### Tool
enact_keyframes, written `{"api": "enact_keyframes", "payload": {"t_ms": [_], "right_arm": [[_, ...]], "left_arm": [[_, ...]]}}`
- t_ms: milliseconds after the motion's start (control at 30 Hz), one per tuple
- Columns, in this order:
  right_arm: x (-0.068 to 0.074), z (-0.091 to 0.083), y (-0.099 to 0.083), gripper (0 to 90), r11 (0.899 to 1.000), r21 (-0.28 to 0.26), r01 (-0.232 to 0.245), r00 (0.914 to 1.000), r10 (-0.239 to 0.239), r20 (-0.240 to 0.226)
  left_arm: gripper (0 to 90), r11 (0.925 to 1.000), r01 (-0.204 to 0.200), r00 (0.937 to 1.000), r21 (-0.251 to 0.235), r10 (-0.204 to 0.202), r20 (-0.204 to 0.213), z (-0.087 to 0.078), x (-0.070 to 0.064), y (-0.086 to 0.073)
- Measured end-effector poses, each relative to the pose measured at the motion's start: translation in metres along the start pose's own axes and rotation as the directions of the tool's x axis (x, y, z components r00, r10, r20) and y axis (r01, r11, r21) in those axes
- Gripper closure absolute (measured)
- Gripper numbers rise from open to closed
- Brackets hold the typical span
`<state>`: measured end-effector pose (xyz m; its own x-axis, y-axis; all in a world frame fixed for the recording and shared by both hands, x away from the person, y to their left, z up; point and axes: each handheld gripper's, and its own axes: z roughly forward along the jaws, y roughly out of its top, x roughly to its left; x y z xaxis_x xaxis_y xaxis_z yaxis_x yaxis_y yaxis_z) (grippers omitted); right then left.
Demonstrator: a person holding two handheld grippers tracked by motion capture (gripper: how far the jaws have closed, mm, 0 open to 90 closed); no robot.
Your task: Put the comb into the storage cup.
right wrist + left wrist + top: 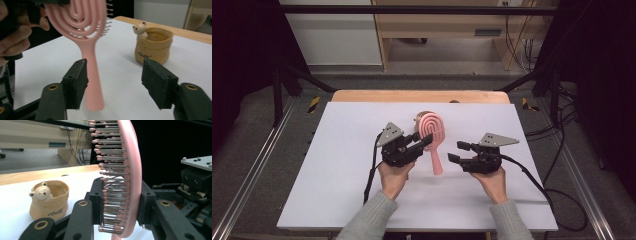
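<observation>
A pink hairbrush (pixel 432 131) with an open looped head is held up over the white table (pixel 337 190), its handle (pixel 93 82) pointing down. My left gripper (pixel 427 140) is shut on the brush head; in the left gripper view the brush (pixel 131 177) sits edge-on between the jaws of that gripper (pixel 120 203), bristles facing left. My right gripper (pixel 456 151) stands open just right of the handle. In the right gripper view the handle hangs in front of this gripper's (pixel 115 85) left jaw, with nothing clamped.
A small tan pot with a bear figure (pixel 153 46) stands on the table behind the brush, also the pot (pixel 48 200) at left in the left gripper view. The wooden table edge (pixel 419 96) runs along the back. A hand (pixel 15 32) holds the left gripper.
</observation>
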<state>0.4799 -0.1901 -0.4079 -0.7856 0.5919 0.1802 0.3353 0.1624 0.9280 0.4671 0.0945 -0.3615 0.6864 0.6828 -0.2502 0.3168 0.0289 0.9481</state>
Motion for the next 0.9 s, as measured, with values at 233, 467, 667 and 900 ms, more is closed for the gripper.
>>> {"api": "enact_keyframes", "payload": {"t_ms": [233, 467, 667, 900], "right_arm": [[-0.014, -0.01, -0.008, 23.8, 1.0, -0.017, -0.02, 0.9989, 0.021, 0.042], [-0.022, -0.013, -0.015, 12.0, 1.0, -0.007, -0.027, 0.9974, 0.027, 0.067], [-0.027, -0.018, -0.02, 6.2, 1.0, -0.018, -0.014, 0.9964, 0.015, 0.084], [-0.031, -0.027, -0.024, 2.8, 0.999, -0.05, -0.015, 0.9953, 0.019, 0.095]], "left_arm": [[64.4, 0.9999, -0.01, 0.9998, -0.008, 0.01, -0.017, -0.007, 0.006, 0.005], [64.4, 0.9997, -0.02, 0.9993, -0.016, 0.02, -0.032, -0.015, 0.012, 0.011], [64.4, 0.9994, -0.021, 0.9988, -0.026, 0.02, -0.045, -0.021, 0.017, 0.017], [64.4, 0.9989, -0.035, 0.9979, -0.03, 0.033, -0.055, -0.027, 0.019, 0.024]]}}
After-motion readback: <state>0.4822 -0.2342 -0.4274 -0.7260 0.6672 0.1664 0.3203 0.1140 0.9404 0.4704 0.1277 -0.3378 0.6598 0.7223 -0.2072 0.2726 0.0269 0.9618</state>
